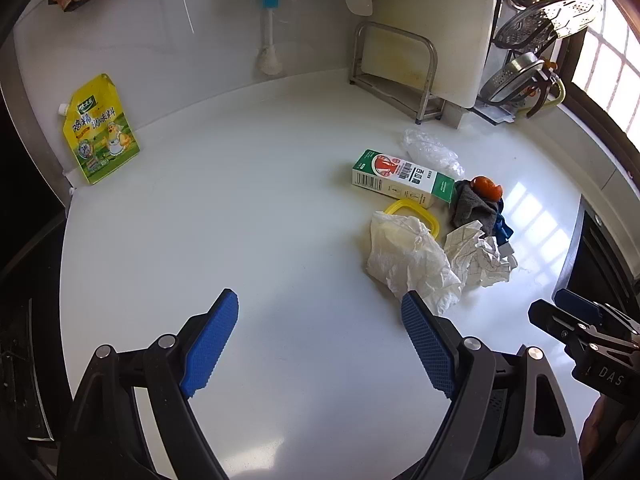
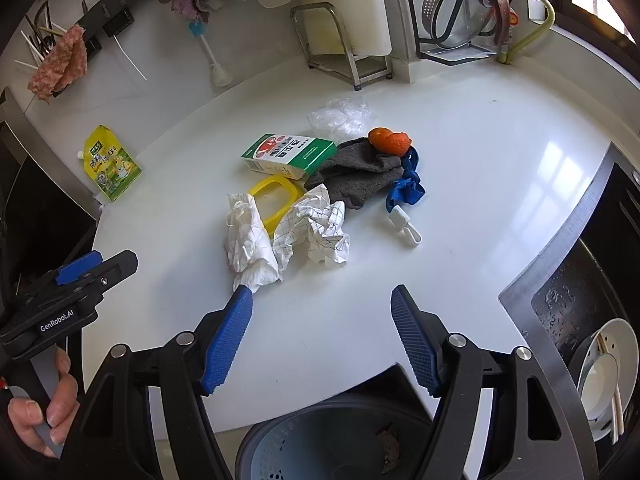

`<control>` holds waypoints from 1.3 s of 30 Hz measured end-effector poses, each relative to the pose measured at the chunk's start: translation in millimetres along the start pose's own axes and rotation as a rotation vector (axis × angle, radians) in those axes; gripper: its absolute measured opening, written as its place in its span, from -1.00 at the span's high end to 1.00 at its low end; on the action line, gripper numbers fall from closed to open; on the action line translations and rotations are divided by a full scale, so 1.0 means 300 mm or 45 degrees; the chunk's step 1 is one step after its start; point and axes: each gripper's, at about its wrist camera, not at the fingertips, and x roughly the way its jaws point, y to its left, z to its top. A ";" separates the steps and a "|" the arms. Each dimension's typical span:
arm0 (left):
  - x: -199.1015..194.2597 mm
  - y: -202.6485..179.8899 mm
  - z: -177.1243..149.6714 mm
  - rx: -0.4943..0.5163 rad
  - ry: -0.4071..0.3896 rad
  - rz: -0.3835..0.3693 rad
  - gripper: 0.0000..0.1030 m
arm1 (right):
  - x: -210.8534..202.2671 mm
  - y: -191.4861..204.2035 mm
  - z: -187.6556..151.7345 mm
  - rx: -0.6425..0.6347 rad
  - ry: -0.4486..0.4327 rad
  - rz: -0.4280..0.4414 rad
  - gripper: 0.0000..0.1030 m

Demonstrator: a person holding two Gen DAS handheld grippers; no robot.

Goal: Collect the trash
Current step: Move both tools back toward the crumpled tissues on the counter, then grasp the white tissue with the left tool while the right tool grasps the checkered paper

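White stone countertop [image 2: 460,160] carries the refuse in one loose cluster: a crumpled white paper towel [image 2: 250,240], a crumpled sheet of grid-lined paper [image 2: 320,228], a yellow plastic ring lid [image 2: 272,196], a green-and-white carton lying flat [image 2: 288,154], a grey cloth [image 2: 356,178], an orange peel [image 2: 390,140], a clear plastic wrapper [image 2: 340,116], a blue fabric scrap [image 2: 408,190] and a small white clip [image 2: 408,232]. In the right wrist view the cluster sits from 11 to 1 o'clock ahead of the right gripper [image 2: 322,332], and a grey bin with perforated liner [image 2: 332,440] stands at 6 o'clock below the counter edge. The right gripper's jaws stand wide apart and hold nothing; its left pad lies just beside the tail of the paper towel, contact unconfirmed. The left gripper [image 1: 320,340] is likewise spread wide and empty, the towel at its 1 o'clock. Judged step: first pick. Recommended: take the towel at its bunched middle, not the thin tail, close fully, lift clear, and release directly above the bin. A yellow seasoning pouch [image 1: 100,130] at 10 o'clock appears to be stock, not refuse.
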 end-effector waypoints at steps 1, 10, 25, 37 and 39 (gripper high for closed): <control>0.010 0.005 0.004 -0.002 0.004 -0.002 -0.59 | 0.010 0.003 0.005 0.000 0.002 0.001 -0.34; 0.087 0.022 0.026 0.010 0.021 -0.017 -0.59 | 0.093 0.029 0.046 -0.008 0.007 -0.012 -0.34; 0.172 0.018 0.027 0.038 0.058 -0.052 -0.59 | 0.232 0.026 0.101 0.002 0.019 -0.041 -0.34; 0.191 -0.001 0.029 0.044 0.069 -0.079 -0.59 | 0.301 0.042 0.135 -0.025 0.053 -0.067 -0.09; 0.191 -0.011 0.030 0.047 0.069 -0.085 -0.59 | 0.311 0.046 0.133 -0.033 0.080 -0.050 0.29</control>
